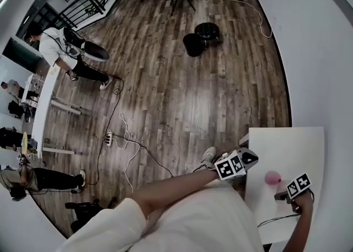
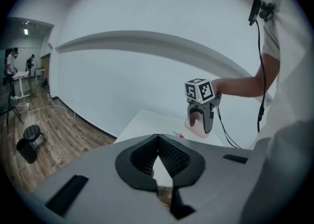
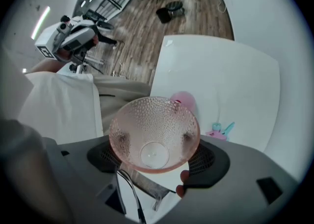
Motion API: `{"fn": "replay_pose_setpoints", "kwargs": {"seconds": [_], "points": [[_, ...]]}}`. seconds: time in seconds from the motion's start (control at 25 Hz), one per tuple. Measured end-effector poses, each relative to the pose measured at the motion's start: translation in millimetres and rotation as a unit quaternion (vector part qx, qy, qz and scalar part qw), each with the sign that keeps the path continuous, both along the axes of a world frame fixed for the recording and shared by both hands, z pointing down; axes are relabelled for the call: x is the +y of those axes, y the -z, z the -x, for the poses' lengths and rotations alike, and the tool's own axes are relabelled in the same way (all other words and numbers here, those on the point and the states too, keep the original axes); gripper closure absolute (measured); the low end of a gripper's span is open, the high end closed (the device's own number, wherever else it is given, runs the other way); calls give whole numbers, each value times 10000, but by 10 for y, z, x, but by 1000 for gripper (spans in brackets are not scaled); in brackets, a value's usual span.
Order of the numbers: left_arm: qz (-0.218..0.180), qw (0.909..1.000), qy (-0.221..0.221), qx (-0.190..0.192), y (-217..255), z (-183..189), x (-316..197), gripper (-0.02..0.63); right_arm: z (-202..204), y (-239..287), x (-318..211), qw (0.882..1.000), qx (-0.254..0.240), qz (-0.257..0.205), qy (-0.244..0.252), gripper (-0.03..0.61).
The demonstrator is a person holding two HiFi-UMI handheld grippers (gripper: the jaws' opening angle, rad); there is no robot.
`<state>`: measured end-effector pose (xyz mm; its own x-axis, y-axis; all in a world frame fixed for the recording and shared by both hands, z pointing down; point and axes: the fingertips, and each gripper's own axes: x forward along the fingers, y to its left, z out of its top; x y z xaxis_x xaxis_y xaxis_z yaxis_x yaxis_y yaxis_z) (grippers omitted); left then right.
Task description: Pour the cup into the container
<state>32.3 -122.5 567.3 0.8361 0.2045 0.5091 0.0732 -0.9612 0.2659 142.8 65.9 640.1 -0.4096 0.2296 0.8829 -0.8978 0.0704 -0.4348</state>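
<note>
A clear pink dimpled cup (image 3: 153, 132) sits between the pads of my right gripper (image 3: 153, 145), which is shut on it. I look straight into its mouth and see only its round base; it looks empty. Just past its rim, a pale pink round object (image 3: 184, 100) lies on the white table (image 3: 221, 76); I cannot tell what it is. Small pink and teal pieces (image 3: 221, 130) lie to its right. My left gripper (image 2: 158, 157) is shut with nothing in it, held in the air off the table's near edge. The left gripper view shows the right gripper (image 2: 200, 115) holding the cup (image 2: 194, 123) over the table.
The table (image 1: 287, 146) stands against a white wall, with wooden floor to its left. A black stool and bin (image 1: 199, 38) stand far off on the floor. A black cable (image 1: 276, 220) crosses the table's near part. People stand at desks far to the left (image 1: 66, 52).
</note>
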Motion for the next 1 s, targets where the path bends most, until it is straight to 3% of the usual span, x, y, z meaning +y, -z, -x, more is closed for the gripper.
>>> {"fn": "replay_pose_setpoints", "kwargs": {"seconds": [0.2,0.48,0.64,0.84,1.0], "points": [[-120,9989,442,129,220,35,24,603,-20,125,-109,9884,164,-1395,-585,213],[-386,9940,918,449,485,76,20,603,30,205,-278,9522,349,-2761,-1262,213],[-573,9901,1120,615,671,109,31,603,58,360,-452,9211,526,-3589,-1413,212],[-803,9836,1377,844,911,181,23,603,142,698,-720,8699,752,-4645,-1478,212],[-940,9798,1480,958,1036,206,21,603,229,878,-882,8352,843,-5216,-1524,212]]}}
